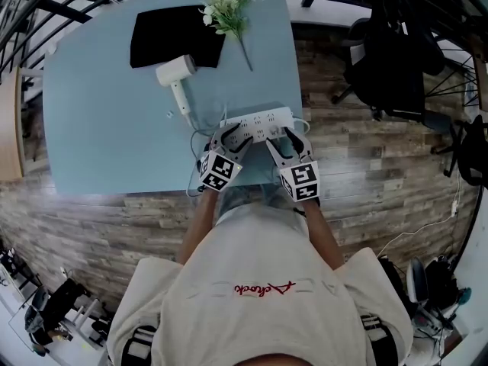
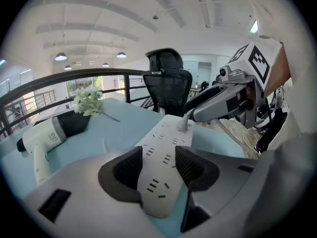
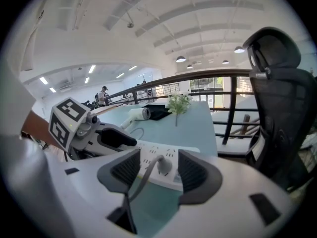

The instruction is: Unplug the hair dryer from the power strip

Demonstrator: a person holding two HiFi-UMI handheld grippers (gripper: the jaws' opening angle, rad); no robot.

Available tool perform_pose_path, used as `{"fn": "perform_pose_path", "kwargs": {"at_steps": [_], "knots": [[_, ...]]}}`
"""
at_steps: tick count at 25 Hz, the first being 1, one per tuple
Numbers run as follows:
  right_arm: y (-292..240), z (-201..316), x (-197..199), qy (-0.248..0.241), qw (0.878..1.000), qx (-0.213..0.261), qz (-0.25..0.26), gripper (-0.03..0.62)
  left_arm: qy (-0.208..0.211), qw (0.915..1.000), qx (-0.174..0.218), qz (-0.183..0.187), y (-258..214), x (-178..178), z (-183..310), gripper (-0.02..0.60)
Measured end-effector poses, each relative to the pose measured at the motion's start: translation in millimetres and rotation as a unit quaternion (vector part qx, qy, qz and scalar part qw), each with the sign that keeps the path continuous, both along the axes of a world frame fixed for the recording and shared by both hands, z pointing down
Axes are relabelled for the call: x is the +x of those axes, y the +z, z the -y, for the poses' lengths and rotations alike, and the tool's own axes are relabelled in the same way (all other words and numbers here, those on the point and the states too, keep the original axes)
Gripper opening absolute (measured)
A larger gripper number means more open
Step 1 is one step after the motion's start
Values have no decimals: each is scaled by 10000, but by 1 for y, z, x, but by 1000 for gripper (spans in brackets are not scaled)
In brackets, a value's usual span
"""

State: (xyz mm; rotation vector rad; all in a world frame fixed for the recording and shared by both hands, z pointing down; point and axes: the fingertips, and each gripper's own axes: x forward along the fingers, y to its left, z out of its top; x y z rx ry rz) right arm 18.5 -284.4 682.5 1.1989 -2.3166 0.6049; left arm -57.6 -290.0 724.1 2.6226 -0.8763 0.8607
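Head view puts your left gripper (image 1: 227,139) and right gripper (image 1: 290,139) side by side at the lower edge of the blue table (image 1: 99,120). Both noses are on the white power strip (image 1: 258,123) in the middle of the frame. The hair dryer (image 1: 175,73) lies above and left of the strip, its head against the lower edge of a black cloth (image 1: 171,36). A sprig of flowers (image 1: 227,6) sits at the top. From up there you cannot read either pair of jaws, and the plug is lost among the gripper tips.

Left gripper view settles your left tool. Its pads (image 2: 130,170) are clamped on the near end of the strip, which fills the gap between them. The very end of the strip is cut off under the gripper body.

Right gripper view shows what the others do not. Your right jaws stand wide apart with the grey plug (image 3: 163,165) upright between them, seated in the strip and touched by neither pad. Its cord (image 3: 144,178) runs toward the lower left of that frame and drops out of sight under the gripper body. How deep the pins sit cannot be made out.
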Motion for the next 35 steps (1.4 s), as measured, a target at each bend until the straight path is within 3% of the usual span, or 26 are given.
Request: {"fn": "perform_pose_path", "kwargs": {"at_steps": [7, 14, 20, 29, 35], "knots": [[9, 3, -3, -98, 9977, -20, -670, 236, 16, 10000, -6, -8, 0, 0, -1, 192], [24, 1, -3, -423, 9900, -507, -1248, 216, 41, 10000, -7, -21, 0, 0, -1, 192], [33, 4, -7, -411, 9883, -712, -1283, 204, 54, 10000, 20, -39, 0, 0, 0, 192], [43, 7, -4, -272, 9876, -669, -1396, 138, 67, 10000, 16, -33, 0, 0, -1, 192], [44, 7, -3, -236, 9875, -680, -1404, 127, 65, 10000, 24, -25, 1, 0, -2, 192]]}}
